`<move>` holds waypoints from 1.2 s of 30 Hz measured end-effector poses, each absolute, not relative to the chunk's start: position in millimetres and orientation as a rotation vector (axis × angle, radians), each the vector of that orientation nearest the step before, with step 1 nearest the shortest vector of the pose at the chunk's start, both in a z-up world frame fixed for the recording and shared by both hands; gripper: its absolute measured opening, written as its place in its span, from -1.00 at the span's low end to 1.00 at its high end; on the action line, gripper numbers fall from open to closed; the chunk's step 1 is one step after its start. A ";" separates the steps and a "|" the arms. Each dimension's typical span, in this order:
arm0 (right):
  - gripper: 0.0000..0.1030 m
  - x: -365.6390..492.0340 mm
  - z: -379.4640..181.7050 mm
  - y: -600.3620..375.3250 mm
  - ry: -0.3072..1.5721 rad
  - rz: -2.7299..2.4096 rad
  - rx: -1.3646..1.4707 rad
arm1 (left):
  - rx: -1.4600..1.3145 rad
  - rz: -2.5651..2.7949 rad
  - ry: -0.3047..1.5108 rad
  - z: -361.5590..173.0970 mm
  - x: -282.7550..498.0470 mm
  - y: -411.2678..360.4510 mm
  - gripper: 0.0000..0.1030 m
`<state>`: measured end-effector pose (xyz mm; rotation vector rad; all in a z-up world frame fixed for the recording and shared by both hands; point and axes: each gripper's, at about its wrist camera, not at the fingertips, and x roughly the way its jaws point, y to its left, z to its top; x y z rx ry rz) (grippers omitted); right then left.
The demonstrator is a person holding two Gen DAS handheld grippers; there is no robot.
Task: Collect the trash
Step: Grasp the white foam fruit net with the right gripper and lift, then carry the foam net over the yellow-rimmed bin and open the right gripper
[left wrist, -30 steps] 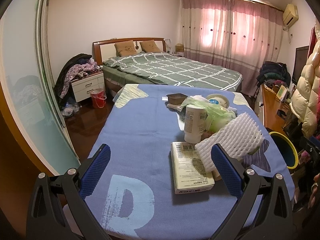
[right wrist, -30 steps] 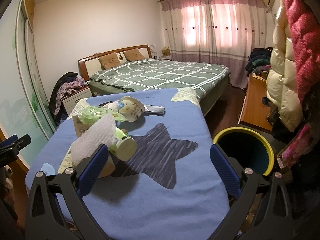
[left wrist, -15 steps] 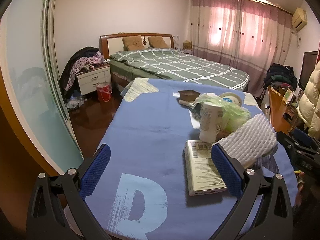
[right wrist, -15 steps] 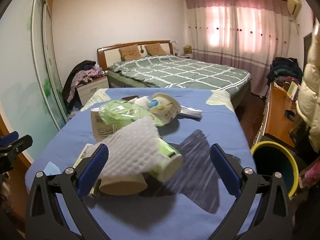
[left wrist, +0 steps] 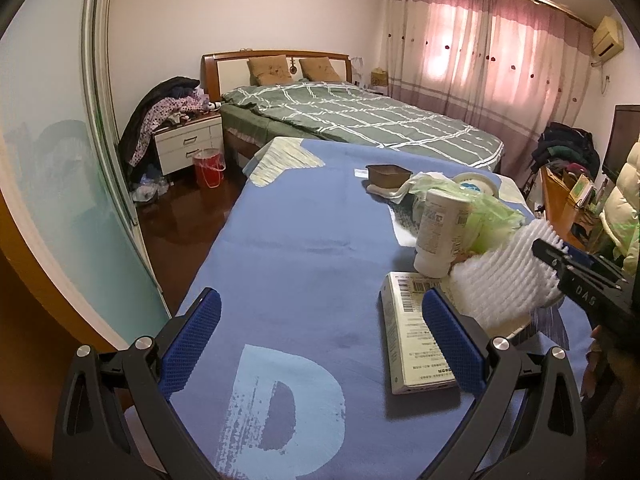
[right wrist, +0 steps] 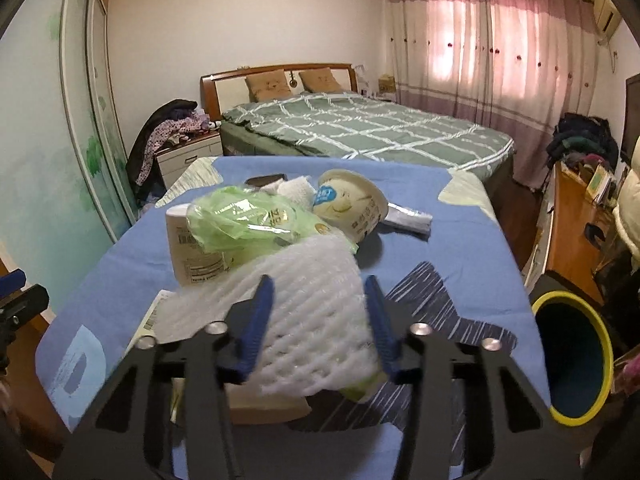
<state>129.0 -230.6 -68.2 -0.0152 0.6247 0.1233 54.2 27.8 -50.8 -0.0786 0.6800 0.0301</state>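
The right claw (right wrist: 318, 320) has just been closing, and its blue pads (right wrist: 256, 320) now press on both sides of the white foam net (right wrist: 312, 312), grasping it. The net lies on top of the trash heap on the blue tabletop (right wrist: 440, 240), draped over a tan cup (right wrist: 264, 404) and a green-rimmed cup (right wrist: 360, 388) just under the claw. Past the claw's tips sits a white bottle (right wrist: 188, 248) with a crumpled green bag (right wrist: 248, 224) against it; farther ahead lies a tipped paper tub (right wrist: 352, 208), and to the right of that a silver wrapper (right wrist: 408, 220). Down and to the right of the claw, off the tabletop's edge, stands a dark bin with a yellow rim (right wrist: 576, 360), well apart from the net.

The left claw (left wrist: 320, 340) is released, jaws wide with nothing between them, hovering over bare cloth above a large pale letter (left wrist: 284, 404). Its right pad (left wrist: 452, 340) covers part of a flat white box (left wrist: 416, 344), which lies just beside the net (left wrist: 508, 280); whether the pad touches the box I cannot tell. Ahead and right of this claw the bottle (left wrist: 440, 236) stands upright, the bag (left wrist: 488, 220) behind it. Farther on is a small brown tray (left wrist: 388, 174). The right claw's black fingers (left wrist: 580, 276) enter from the right edge, closed on the net's far end. Beyond the tabletop is a bed (left wrist: 360, 120)
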 end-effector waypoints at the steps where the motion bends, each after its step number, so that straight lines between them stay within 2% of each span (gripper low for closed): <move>1: -0.31 128.1 -68.1 -232.3 0.621 0.122 -0.017 | -0.077 0.029 0.681 -51.1 53.7 27.0 0.93; 6: -0.69 124.5 -63.7 -243.5 0.611 0.127 0.020 | -0.072 0.025 0.682 -51.0 54.0 23.8 0.93; 10: -0.76 118.0 -56.3 -250.9 0.607 0.169 0.069 | -0.066 0.022 0.680 -49.2 55.3 21.7 0.93; 25: -0.79 82.0 -8.0 -282.6 0.476 0.232 0.217 | -0.037 -0.025 0.688 -52.4 56.0 1.0 0.93; 36: -0.79 71.6 -6.6 -360.0 0.421 0.029 0.329 | -0.003 -0.092 0.717 -62.2 59.6 -27.5 0.93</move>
